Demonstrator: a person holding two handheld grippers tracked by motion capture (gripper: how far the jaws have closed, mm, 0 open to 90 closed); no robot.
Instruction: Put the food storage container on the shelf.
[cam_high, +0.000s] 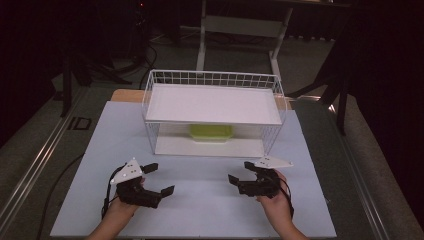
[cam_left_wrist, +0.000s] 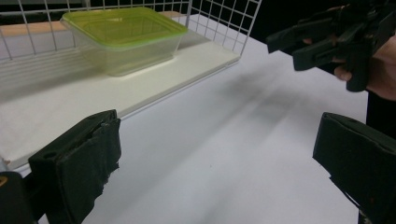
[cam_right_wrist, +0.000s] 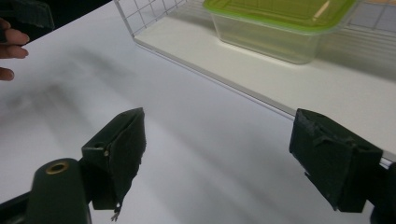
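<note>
Left gripper (cam_high: 159, 178), right gripper (cam_high: 242, 172): fingers apart.

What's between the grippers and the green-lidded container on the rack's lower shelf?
Nothing visible. The green-lidded container sits on the lower shelf of the wire rack, whose front side is open toward both grippers. Left gripper and right gripper are open over bare table. The upper shelf blocks access from above.

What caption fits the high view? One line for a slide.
Both open grippers, left gripper and right gripper, rest before a wire rack holding a green-lidded container.
</note>
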